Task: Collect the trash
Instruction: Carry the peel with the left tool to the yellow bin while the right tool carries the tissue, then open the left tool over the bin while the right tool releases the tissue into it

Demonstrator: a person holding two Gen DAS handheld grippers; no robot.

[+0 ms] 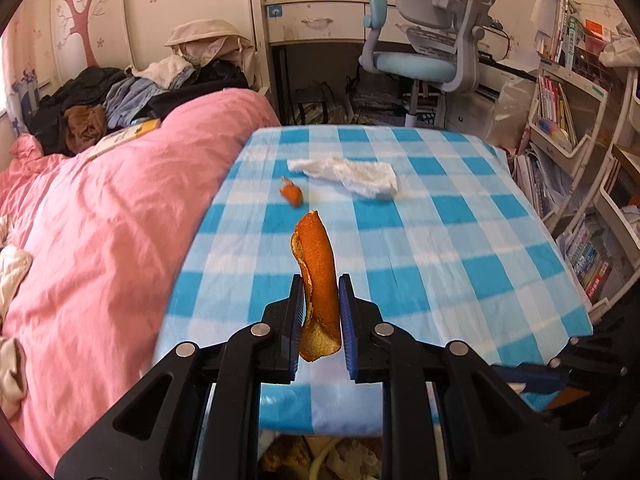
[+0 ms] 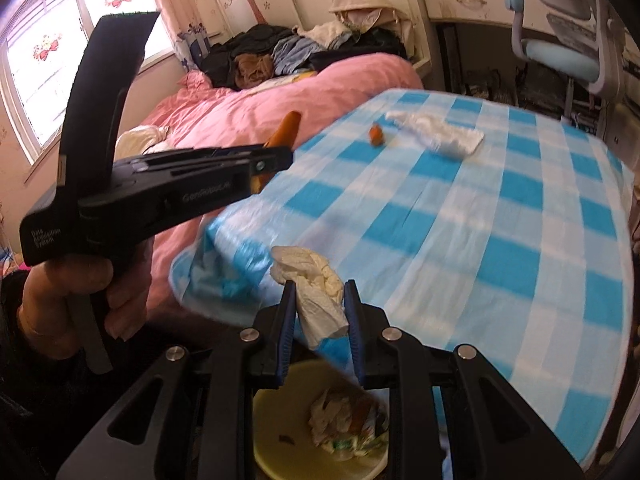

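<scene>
Table (image 1: 460, 248) wearing a blue-and-white checked cloth (image 1: 400, 280), cloth hanging over the near edge. Lying on it toward the far side: flat white tissue (image 1: 348, 174) and, just left of it and apart, a small orange peel scrap (image 1: 291, 194). Pink-quilted bed (image 1: 100, 220) sitting against the table's left side, carrying a clothes pile (image 1: 120, 96) at its far end.

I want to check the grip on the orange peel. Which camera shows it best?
The left wrist view: the orange peel stands upright, clamped between the left gripper fingers, nearly whole. The right wrist view shows only its tip poking above the left gripper, seen side-on.
</scene>
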